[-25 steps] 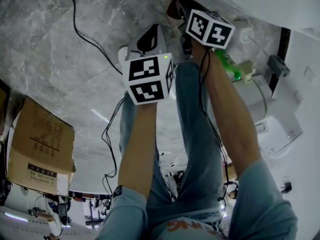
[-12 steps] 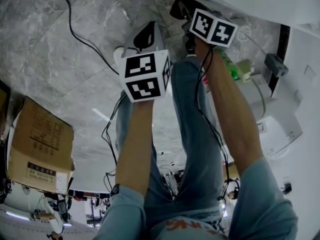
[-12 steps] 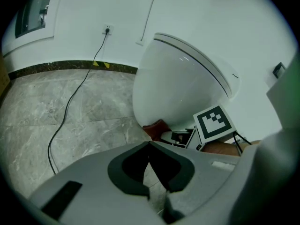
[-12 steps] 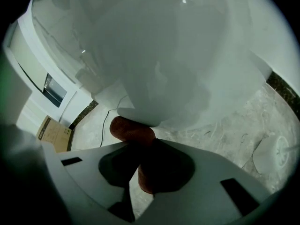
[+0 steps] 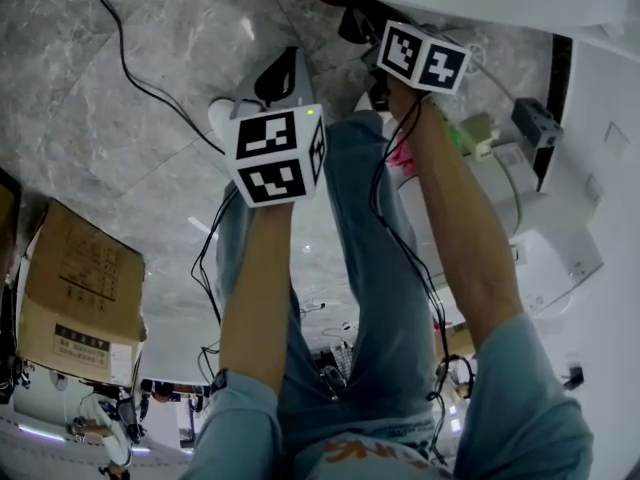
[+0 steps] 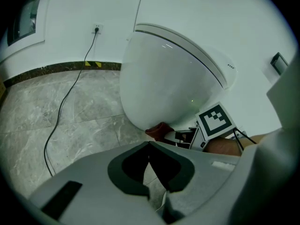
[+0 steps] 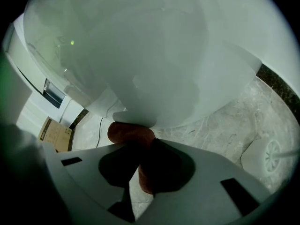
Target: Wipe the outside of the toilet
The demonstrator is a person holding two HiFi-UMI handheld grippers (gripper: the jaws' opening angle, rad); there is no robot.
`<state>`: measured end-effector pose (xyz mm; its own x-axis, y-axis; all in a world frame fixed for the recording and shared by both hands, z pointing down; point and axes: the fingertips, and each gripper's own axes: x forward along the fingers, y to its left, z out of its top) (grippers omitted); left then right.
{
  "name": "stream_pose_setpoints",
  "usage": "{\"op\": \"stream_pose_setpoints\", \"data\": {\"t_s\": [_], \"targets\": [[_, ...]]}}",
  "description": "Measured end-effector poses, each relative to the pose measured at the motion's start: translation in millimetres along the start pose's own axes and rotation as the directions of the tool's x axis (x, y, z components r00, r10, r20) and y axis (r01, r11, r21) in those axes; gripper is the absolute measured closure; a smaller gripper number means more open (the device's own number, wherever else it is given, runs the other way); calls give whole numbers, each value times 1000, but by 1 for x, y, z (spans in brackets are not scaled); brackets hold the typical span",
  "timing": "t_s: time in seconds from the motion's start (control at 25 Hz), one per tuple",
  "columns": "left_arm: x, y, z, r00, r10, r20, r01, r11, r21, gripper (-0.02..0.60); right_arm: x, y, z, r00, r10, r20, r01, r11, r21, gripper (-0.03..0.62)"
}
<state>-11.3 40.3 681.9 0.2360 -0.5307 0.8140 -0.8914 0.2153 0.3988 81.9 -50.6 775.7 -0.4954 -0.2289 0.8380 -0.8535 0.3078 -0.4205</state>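
Left gripper (image 6: pixel 149 143) drifting leftward since a second ago, jaws clenched on nothing. Right gripper (image 7: pixel 140 146) grasping a rust-red cloth (image 7: pixel 130 134) — gripper views, unlike the head view, showing it pressing the smooth white toilet (image 7: pixel 140 55) bowl's rounded underside. Veined grey stone floor (image 6: pixel 70 121) lying open leftward — one black cable (image 6: pixel 65 102) crossing.

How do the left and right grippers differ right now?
The right gripper clamps a reddish-brown cloth; the left gripper holds nothing, jaws together. The right gripper presses its cloth against the underside of the toilet bowl; the left gripper sits clear of it. Both face the toilet bowl.
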Motion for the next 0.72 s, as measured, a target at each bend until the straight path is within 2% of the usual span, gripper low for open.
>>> {"op": "stream_pose_setpoints", "data": {"t_s": [0.28,0.72], "targets": [[14,-29,-2,1000,19,-21,-18,1000,25,588,-16,-35,6,1000,0,-4,0,1000,15,520],[42,-89,-3,998,8,-68,-5,999,48,588,-39,-106,25,999,-35,-12,36,998,47,520]]}}
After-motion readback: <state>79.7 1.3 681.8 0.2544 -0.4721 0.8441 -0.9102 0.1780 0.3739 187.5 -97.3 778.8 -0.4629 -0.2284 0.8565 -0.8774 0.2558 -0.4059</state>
